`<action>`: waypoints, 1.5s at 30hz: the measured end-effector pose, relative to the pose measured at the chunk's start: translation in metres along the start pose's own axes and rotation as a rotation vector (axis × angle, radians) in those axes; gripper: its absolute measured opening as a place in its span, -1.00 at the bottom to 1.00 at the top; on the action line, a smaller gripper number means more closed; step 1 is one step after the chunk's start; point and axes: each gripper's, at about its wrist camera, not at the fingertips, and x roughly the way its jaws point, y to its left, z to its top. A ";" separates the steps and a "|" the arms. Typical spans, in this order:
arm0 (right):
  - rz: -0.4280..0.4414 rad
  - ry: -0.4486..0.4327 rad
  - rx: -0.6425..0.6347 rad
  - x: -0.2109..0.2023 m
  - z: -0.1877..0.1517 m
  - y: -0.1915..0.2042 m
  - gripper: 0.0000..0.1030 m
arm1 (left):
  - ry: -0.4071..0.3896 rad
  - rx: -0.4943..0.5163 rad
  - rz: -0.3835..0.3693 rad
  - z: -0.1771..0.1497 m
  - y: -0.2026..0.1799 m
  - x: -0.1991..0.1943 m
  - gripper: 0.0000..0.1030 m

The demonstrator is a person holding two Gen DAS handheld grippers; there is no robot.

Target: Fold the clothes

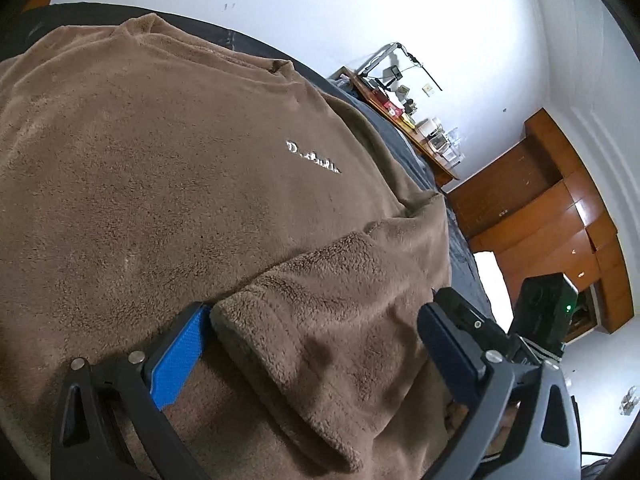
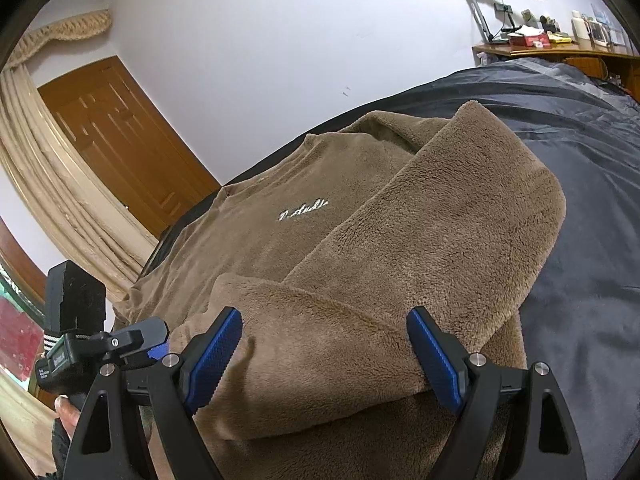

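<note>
Item: brown fleece sweatshirt, lying front-up on the dark bedcover. White embroidered script sits on the chest. From my right wrist camera the garment's long axis runs away from me, hem nearest, neckline at the far end toward the white wall and the wooden door. One sleeve is folded across the body; it runs from the far shoulder back toward me, cuff end nearest my fingers.

Right gripper: released, blue pads spread wide, the folded sleeve end lying between them without being pinched.

Left gripper: likewise released, jaws wide apart, straddling the fleece cuff. In this view the script reads tilted, and the neckline points up and away from me.

Also in view: the left handheld unit at the lower left of my right camera, with part of a hand under it; the other unit's black housing with a green light at the right of my left camera.

Surroundings: a wooden desk cluttered with small items beyond the bed, a beige curtain beside the door, wooden cabinets.
</note>
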 end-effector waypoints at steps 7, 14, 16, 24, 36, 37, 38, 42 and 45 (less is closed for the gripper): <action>0.004 -0.001 0.005 -0.001 0.000 0.000 0.68 | 0.005 0.038 0.111 -0.004 -0.002 0.002 -0.35; 0.009 -0.006 0.012 -0.001 0.001 0.001 0.68 | -0.127 0.215 0.172 0.001 -0.049 -0.019 -0.65; -0.001 -0.034 0.009 -0.010 0.005 -0.003 0.68 | -0.181 0.266 0.184 0.012 -0.064 -0.031 -0.65; -0.106 -0.184 0.000 -0.061 0.028 -0.029 0.68 | -0.440 0.379 0.226 0.042 -0.085 -0.105 -0.65; -0.383 -0.153 -0.118 -0.074 0.091 -0.061 0.68 | -0.453 0.470 0.120 0.017 -0.061 -0.137 -0.65; -0.392 -0.136 -0.164 -0.066 0.099 -0.053 0.68 | -0.455 0.484 0.092 0.013 -0.061 -0.140 -0.65; -0.400 -0.113 -0.216 -0.057 0.106 -0.044 0.68 | -0.458 0.497 0.065 0.010 -0.062 -0.143 -0.65; -0.448 0.022 -0.449 0.004 0.138 -0.002 0.68 | -0.474 0.570 -0.028 -0.001 -0.071 -0.154 -0.65; -0.509 0.118 -0.594 0.059 0.155 0.027 0.68 | -0.471 0.592 -0.058 -0.002 -0.074 -0.156 -0.65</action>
